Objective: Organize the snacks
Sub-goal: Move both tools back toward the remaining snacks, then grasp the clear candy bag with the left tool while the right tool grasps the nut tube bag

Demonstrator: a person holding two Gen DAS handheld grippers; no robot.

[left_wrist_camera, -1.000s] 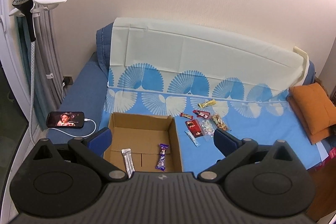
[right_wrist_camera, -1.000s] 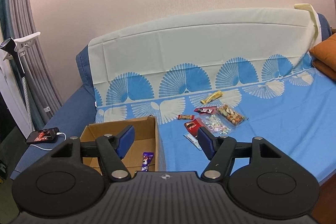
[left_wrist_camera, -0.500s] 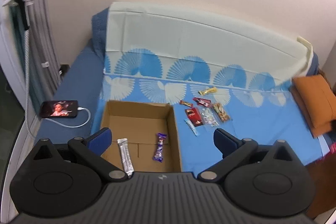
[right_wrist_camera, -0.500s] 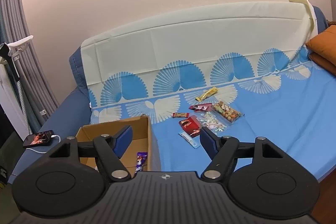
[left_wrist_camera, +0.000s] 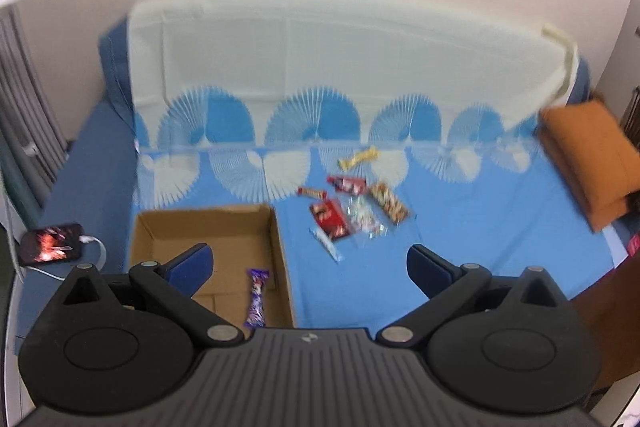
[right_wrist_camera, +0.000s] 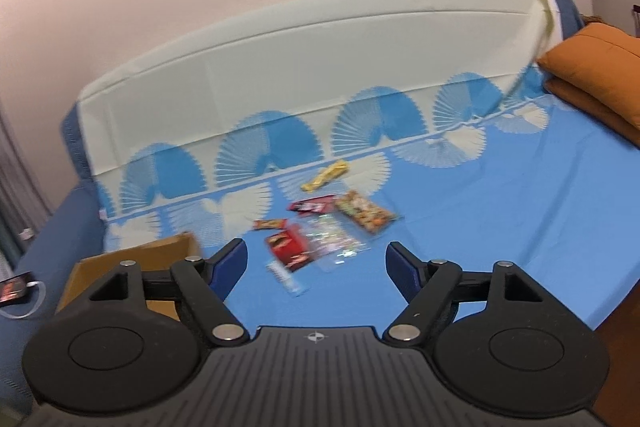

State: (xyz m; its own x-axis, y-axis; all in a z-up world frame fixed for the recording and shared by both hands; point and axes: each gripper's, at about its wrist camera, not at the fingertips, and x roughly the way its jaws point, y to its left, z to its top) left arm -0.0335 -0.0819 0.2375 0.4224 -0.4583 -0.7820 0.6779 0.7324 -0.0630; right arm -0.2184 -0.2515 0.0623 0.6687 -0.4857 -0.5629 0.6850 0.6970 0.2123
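Note:
An open cardboard box [left_wrist_camera: 168, 227] sits on the blue sofa cover and holds a purple snack bar [left_wrist_camera: 257, 297]. Several loose snacks lie right of it: a red packet [left_wrist_camera: 330, 219], a yellow bar [left_wrist_camera: 358, 158], a nut bag [left_wrist_camera: 389, 203], a clear candy bag [left_wrist_camera: 362, 217]. My left gripper [left_wrist_camera: 310, 265] is open and empty, well short of them. In the right wrist view the box [right_wrist_camera: 132, 259] is at the left and the red packet [right_wrist_camera: 289, 246] lies just beyond my open, empty right gripper [right_wrist_camera: 316, 261].
A phone [left_wrist_camera: 50, 242] on a white charging cable lies left of the box. Orange cushions [left_wrist_camera: 592, 159] are stacked at the sofa's right end. A cream and blue fan-pattern cloth [left_wrist_camera: 320, 67] covers the backrest. Curtains hang at the far left.
Both grippers have swung to the right and slightly closer to the sofa, so the snack pile now sits nearer the middle of each view. Both stay open. The silver bar in the box is now hidden.

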